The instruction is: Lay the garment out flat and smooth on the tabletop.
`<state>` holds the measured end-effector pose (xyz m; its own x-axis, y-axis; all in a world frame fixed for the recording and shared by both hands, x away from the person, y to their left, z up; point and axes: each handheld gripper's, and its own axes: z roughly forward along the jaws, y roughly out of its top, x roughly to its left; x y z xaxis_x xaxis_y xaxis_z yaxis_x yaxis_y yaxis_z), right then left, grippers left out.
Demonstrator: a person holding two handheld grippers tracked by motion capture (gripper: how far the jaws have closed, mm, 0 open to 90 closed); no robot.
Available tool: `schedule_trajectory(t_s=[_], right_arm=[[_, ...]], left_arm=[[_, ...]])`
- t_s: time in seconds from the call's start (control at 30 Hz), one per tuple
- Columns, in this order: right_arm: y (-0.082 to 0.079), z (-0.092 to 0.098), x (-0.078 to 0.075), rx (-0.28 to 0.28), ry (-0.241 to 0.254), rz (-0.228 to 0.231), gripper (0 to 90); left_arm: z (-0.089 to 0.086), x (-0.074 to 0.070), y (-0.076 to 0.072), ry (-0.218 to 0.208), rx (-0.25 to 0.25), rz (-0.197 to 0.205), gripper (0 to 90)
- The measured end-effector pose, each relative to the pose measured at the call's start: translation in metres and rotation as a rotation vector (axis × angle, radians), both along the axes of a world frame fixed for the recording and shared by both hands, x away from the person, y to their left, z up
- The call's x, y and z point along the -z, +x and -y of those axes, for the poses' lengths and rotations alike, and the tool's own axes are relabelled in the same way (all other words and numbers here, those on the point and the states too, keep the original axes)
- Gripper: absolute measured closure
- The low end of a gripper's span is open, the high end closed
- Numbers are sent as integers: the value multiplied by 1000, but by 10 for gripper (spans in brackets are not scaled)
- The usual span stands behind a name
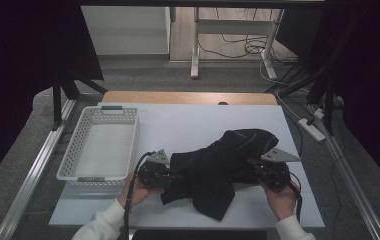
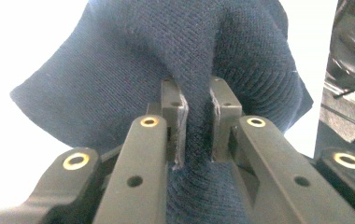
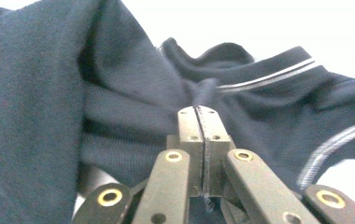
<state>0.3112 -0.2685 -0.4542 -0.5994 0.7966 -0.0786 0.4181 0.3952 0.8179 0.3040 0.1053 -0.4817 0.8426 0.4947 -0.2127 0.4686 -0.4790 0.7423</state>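
A dark navy knit shirt [image 1: 218, 165] with a white-striped collar [image 3: 264, 77] lies bunched on the white table [image 1: 188, 125], lifted at both ends. At the shirt's left edge my left gripper [image 1: 170, 177] is shut on a thick fold of the cloth [image 2: 199, 135], which fills the gap between its pads. My right gripper [image 1: 258, 167] holds the shirt's right edge, its pads pressed together on a thin bit of fabric [image 3: 203, 100] near the collar. A hand holds each gripper from the near side.
A white perforated basket [image 1: 100, 145] stands on the table's left part, beside my left gripper. Table legs and cables lie on the floor beyond the far edge. A power strip [image 1: 312, 127] lies past the right edge.
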Motion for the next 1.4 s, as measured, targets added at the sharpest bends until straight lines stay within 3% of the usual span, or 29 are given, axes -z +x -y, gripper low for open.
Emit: schedule_trajectory(t_s=[0.2, 0.33, 0.47, 0.57, 0.7, 0.87, 1.03, 1.4], right_arm=[[-3, 5, -10, -15, 25, 21, 892], [-2, 0, -6, -46, 33, 11, 869], [3, -6, 6, -61, 32, -12, 645], [-3, -10, 3, -105, 71, -14, 579], [-22, -24, 1, -174, 80, -44, 473], [-54, -49, 24, -248, 13, -104, 400], [-77, -65, 34, -346, -40, -143, 377], [-61, -93, 62, -400, -177, -218, 277]], left_arm=[[-7, -4, -1, -17, -13, 5, 801], [-7, 0, -1, 3, -15, -4, 803], [-7, 4, 0, 16, -18, -17, 803], [-8, 3, 1, 15, -19, -16, 803], [-10, 2, 1, 5, -25, -16, 804], [-12, 0, -1, 5, -29, -15, 805], [-16, -2, -1, 3, -39, -12, 806], [-26, -14, -1, -3, -58, 3, 809]])
